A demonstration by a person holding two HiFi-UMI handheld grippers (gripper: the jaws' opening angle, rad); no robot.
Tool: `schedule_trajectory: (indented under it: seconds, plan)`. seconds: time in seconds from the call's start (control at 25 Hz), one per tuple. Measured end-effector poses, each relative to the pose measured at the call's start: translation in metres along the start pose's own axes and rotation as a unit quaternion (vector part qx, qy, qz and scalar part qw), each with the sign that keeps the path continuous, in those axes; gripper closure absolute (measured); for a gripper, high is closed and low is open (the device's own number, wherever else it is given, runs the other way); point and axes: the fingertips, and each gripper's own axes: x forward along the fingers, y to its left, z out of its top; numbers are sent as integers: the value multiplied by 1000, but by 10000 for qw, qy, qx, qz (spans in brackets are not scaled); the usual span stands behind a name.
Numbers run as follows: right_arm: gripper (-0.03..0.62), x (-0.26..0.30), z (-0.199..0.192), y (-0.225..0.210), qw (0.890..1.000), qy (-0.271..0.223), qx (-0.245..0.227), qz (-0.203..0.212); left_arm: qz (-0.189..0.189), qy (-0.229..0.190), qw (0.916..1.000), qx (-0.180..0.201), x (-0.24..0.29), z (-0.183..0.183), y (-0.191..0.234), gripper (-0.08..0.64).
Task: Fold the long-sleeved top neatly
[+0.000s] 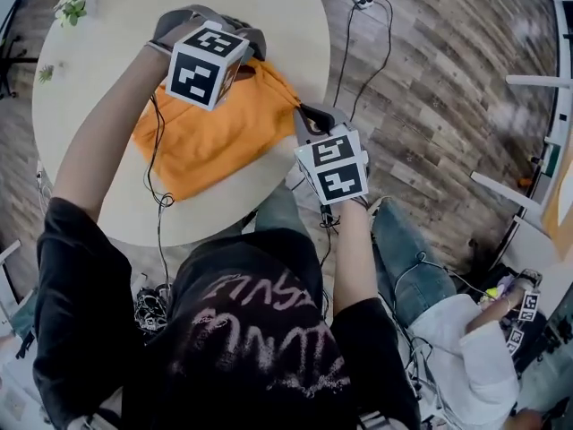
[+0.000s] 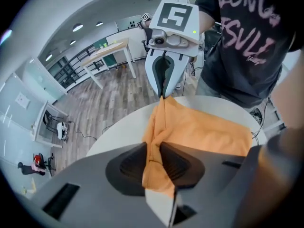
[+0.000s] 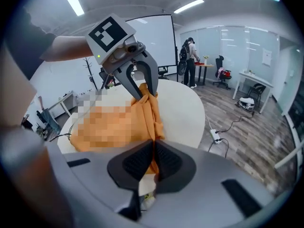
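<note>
**1. Task status**

- The top [image 1: 215, 137] lies on the near half of the tabletop [image 1: 116, 25], reaching toward its near and right edges.
- It already forms 1 compact, roughly rectangular stack. No sleeve is spread out, so the sleeves are judged to be folded in.
- The left gripper [image 2: 158, 161] is clamped on a bunched edge of the top. Cloth fills the gap between its jaws.
- The right gripper [image 3: 152, 159] is clamped on the same edge further along, with its jaws almost together on a thin gather.
- The 2 grip points sit on the side of the top nearest the right edge of the tabletop. That side is raised off the tabletop and the rest lies flat.
- Judged step: 1 further fold is in hand, with the raised edge to be carried across the stack.
- Judged remaining: lay the edge down, square the outline and flatten the ridges.

**2. Materials, textures, shapes**

- Top: orange, matt, soft fabric. It drapes limply and gathers into narrow vertical pleats at each grip. The flat area shows shallow wrinkles.
- Tabletop: round, smooth, off-white and hard.
- Pads [image 2: 178, 163]: dark, ribbed and rounded, set in grey moulded bodies.
- Cubes [image 1: 206, 65]: white faces with black square markers.
- Plant [image 1: 72, 7]: small, green, at the far-left edge of the tabletop, well apart from the top.
- Floor [image 1: 430, 106]: wood-look planks with a cable [image 1: 367, 52] lying across them.
</note>
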Motion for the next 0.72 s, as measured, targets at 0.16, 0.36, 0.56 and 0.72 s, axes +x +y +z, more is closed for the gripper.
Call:
schedule_trajectory:
  seconds: [0.16,0.36,0.56,0.72]
  plan:
    - [574,-22,4,14,9994,-137,-127,-305,404,-111,9990,157,-22,13,-13,463]
    - [574,-36,8,47,9981,-248,-208,-521,796,-236,9958,378,-51,18,-44,466]
    - [559,-44,15,80,9955,-467,-382,-724,1159,-279,9915,522,-75,11,-73,466]
    - [404,-46,16,92,9935,-573,-484,-859,1400,-308,9879,599,-88,4,-94,466]
